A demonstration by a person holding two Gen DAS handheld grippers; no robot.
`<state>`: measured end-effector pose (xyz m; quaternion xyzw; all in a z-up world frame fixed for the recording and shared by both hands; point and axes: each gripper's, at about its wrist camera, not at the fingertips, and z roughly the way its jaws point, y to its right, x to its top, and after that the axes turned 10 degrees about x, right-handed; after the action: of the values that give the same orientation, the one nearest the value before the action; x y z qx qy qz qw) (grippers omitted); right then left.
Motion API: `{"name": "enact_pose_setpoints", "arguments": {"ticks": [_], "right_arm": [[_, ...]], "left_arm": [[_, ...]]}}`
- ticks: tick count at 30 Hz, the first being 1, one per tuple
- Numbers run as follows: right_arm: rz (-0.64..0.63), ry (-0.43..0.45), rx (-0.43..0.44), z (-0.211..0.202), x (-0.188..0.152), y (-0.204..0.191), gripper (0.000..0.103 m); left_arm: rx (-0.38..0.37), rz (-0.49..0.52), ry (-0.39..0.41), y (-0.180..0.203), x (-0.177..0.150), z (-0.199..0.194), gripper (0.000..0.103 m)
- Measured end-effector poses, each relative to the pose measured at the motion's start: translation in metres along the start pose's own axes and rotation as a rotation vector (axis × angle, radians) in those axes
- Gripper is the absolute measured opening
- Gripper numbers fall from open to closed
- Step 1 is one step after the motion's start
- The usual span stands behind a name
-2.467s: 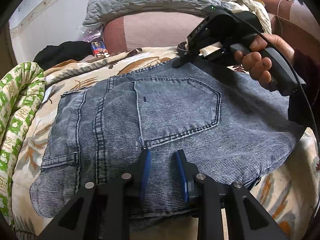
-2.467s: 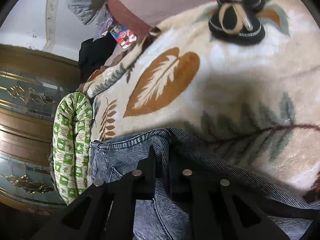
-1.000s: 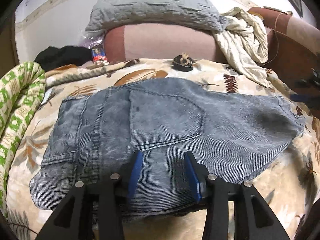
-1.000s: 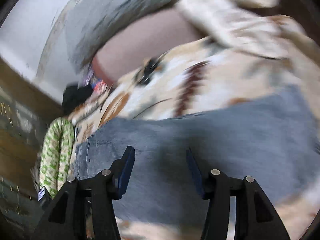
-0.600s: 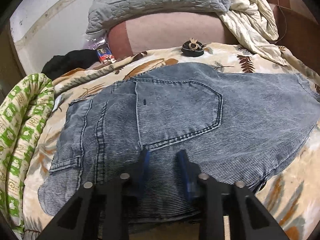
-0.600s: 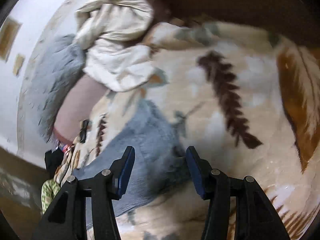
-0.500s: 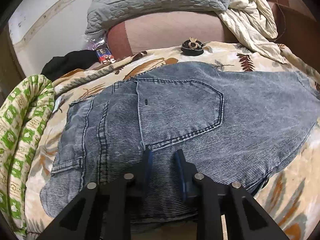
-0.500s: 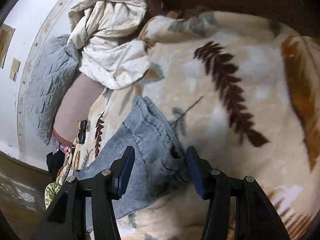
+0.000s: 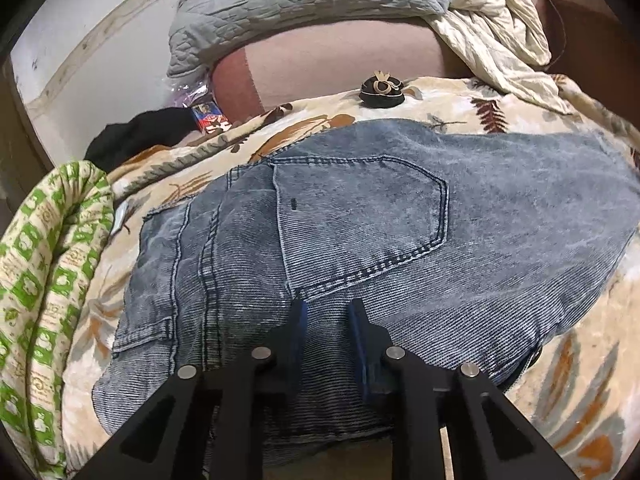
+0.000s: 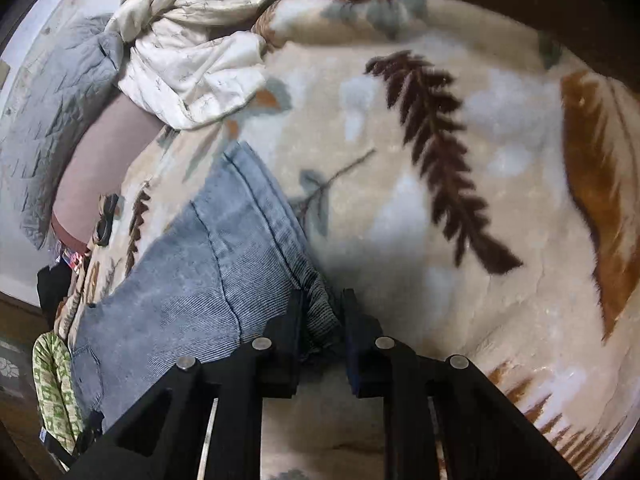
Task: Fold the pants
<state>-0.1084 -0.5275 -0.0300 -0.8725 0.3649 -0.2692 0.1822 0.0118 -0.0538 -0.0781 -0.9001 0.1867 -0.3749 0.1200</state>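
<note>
Leaf-patterned blanket point(image 9: 452, 114) under jeans point(image 9: 500, 216)

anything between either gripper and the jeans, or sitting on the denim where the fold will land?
Nothing visible. The right gripper, whose jaws have just been closing, pinches the jeans' corner; the left gripper grips the near edge. The denim's top is bare. The black hair clip lies on the blanket beyond the far edge.

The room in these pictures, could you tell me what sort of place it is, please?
Most likely a bedroom at home: jeans lie on a bed's leaf-print blanket, with a grey pillow against a padded headboard.
</note>
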Motion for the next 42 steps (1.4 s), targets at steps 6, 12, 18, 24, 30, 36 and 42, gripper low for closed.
{"name": "enact_pose_setpoints", "arguments": {"ticks": [6, 12, 18, 24, 30, 36, 42], "right_arm": [[-0.085, 0.117, -0.014, -0.03, 0.0, -0.024, 0.026], [-0.292, 0.154, 0.106, -0.039, -0.014, -0.074, 0.026], [-0.353, 0.19, 0.092, -0.037, -0.026, -0.103, 0.026], [-0.395, 0.297, 0.145, -0.049, -0.027, -0.12, 0.045], [-0.384, 0.01, 0.015, 0.018, -0.035, -0.119, 0.045], [-0.435, -0.005, -0.12, 0.064, -0.022, -0.107, 0.045], [-0.376, 0.023, -0.14, 0.075, -0.005, -0.108, 0.04]], "left_arm": [[-0.034, -0.047, 0.003, -0.008, 0.001, -0.002, 0.025], [-0.192, -0.15, 0.057, -0.021, 0.008, -0.018, 0.025], [-0.252, -0.103, 0.178, -0.008, 0.014, -0.044, 0.025], [-0.201, 0.021, 0.037, 0.021, 0.008, -0.018, 0.025], [-0.181, 0.078, 0.026, 0.029, 0.007, -0.017, 0.025], [-0.162, 0.124, 0.045, 0.033, 0.001, -0.019, 0.025], [-0.169, 0.133, 0.052, 0.029, -0.001, -0.02, 0.025]]}}
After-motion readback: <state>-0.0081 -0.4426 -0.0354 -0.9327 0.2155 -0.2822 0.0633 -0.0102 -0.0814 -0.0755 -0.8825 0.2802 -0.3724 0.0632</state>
